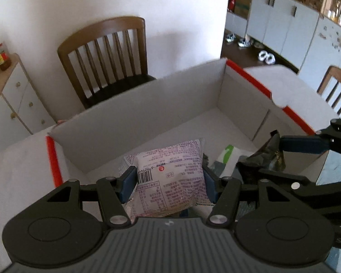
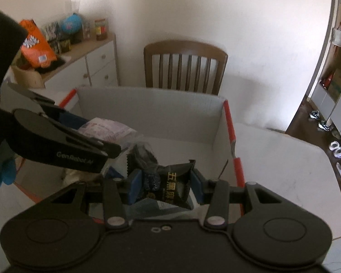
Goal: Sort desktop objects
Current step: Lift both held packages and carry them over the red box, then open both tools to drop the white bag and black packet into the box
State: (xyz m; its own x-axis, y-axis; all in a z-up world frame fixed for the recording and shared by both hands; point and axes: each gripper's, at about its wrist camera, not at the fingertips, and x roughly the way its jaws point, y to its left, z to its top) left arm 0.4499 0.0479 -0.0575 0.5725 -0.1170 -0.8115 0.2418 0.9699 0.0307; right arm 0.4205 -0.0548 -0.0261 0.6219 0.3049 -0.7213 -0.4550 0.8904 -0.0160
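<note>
A white table (image 2: 284,159) stands against a pale wall with a wooden chair (image 1: 106,61) behind it, and on it sits an open cardboard box (image 1: 134,118) with red-taped edges.

Left gripper (image 1: 169,183): jaws pinched on a white snack packet (image 1: 170,170) printed in purple. The packet hangs over the near left part of the box interior, its long axis running away from the gripper toward the far wall of the box.

Right gripper (image 2: 166,183): jaws pinched on a black snack packet (image 2: 170,182) with gold lettering, held above the near right part of the box.

Both grippers point steeply down into the box, side by side and close together. A green-and-white item (image 1: 229,157) already lies on the box floor between the two packets.

Judgement: each packet sits directly above open box floor, so release calls only for spreading the jaws. Neither hand is clearly the nearer.
</note>
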